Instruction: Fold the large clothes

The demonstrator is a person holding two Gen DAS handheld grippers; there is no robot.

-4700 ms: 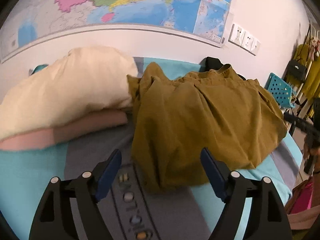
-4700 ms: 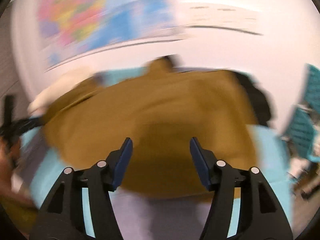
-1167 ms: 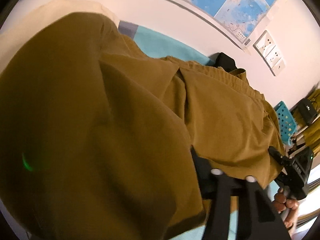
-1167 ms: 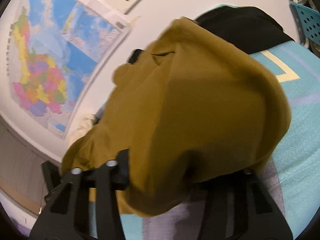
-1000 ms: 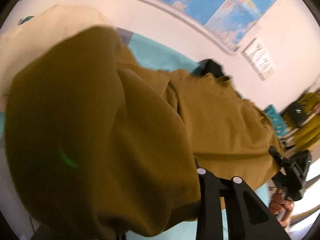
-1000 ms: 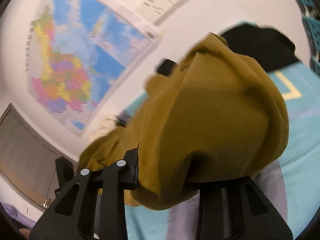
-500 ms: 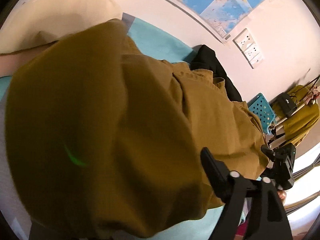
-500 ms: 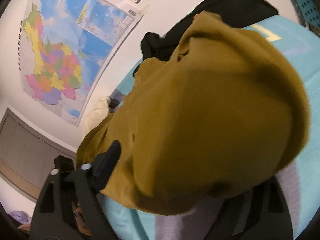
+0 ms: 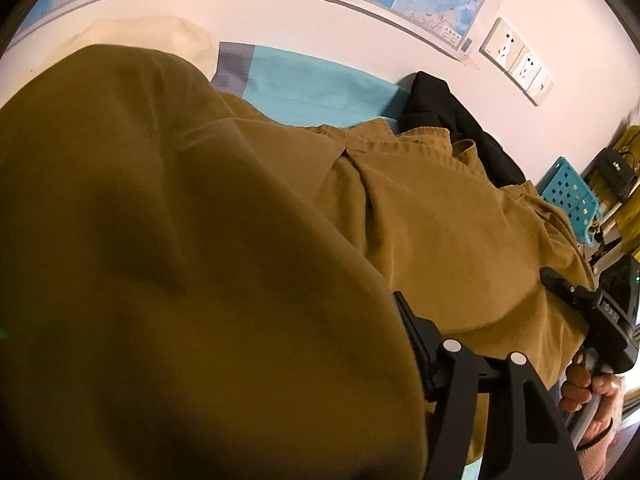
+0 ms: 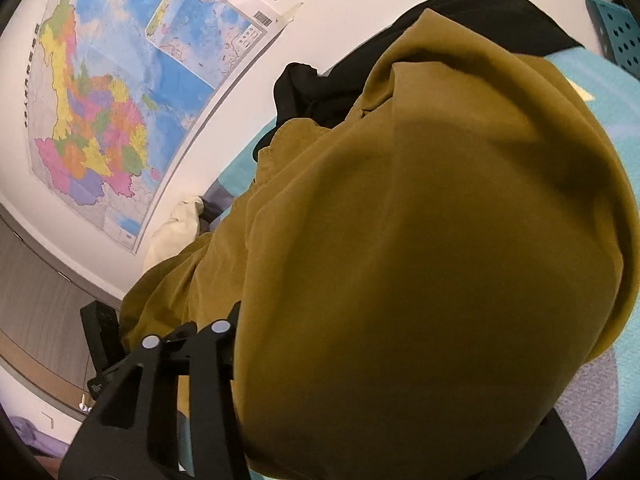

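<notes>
A white wall with a glossy map (image 10: 120, 92) and sockets (image 9: 516, 62) backs a bed (image 9: 316, 88) in teal and grey sheets. The garment (image 9: 440, 232), matte mustard woven cloth with a stitched waistband, lies on the bed, its length running across, along the wall; a black cloth (image 9: 452, 112) sits behind it. Folds billow over both grippers. The left gripper (image 9: 280, 360) and right gripper (image 10: 380, 380) have just been closing with cloth between the jaws; I cannot tell whether either pinches it.
</notes>
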